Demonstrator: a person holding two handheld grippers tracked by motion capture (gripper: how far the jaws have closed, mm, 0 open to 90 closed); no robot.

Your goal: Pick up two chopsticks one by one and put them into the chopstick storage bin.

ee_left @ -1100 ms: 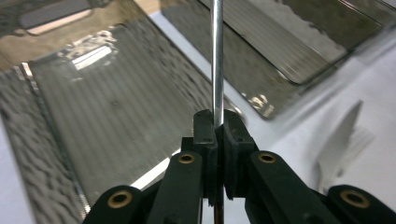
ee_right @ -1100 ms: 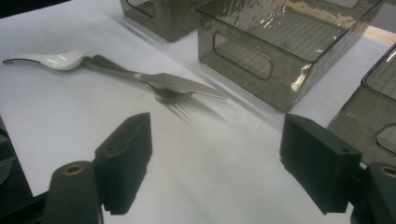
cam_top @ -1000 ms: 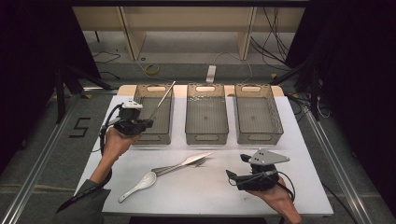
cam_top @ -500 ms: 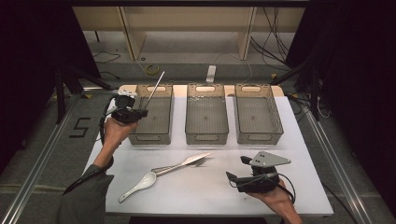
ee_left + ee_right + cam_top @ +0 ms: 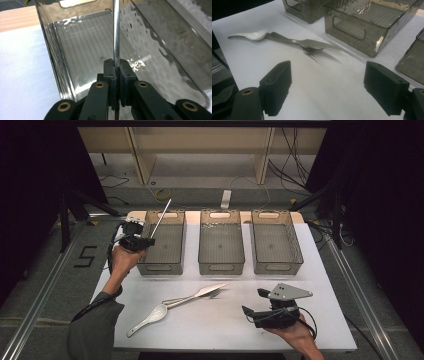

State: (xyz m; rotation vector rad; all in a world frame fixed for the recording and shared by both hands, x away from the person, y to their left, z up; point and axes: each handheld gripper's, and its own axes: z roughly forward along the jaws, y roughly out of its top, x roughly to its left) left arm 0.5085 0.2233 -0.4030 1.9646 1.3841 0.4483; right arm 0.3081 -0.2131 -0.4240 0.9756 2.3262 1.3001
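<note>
Starting with the big stuff: the white bench [image 5: 320,285] carries three smoky see-through bins in a row along its far half, left bin [image 5: 162,242], middle bin [image 5: 221,241] and right bin [image 5: 276,241]. From the high view all three look bare inside.

Near the front of the bench, roughly below the gap between the left and middle bins, there's a little pile of cutlery: a white spoon [image 5: 148,319] at the left end, then a knife [image 5: 202,293] lying partly over a fork [image 5: 212,295], all angled the same way and touching.

The left gripper [image 5: 134,241] sits at the left rim of the left bin, its jaws clamped together on a thin metal rod [image 5: 161,218], maybe a chopstick, hard to say. The rod pokes up and away over that bin at a slant. In the left gripper view the rod [image 5: 116,30] runs straight up out of the pinch with the bin floor behind it.

The right gripper [image 5: 255,306] rests low near the front right of the bench, jaws wide apart with nothing between them, pointing toward the cutlery.
</note>
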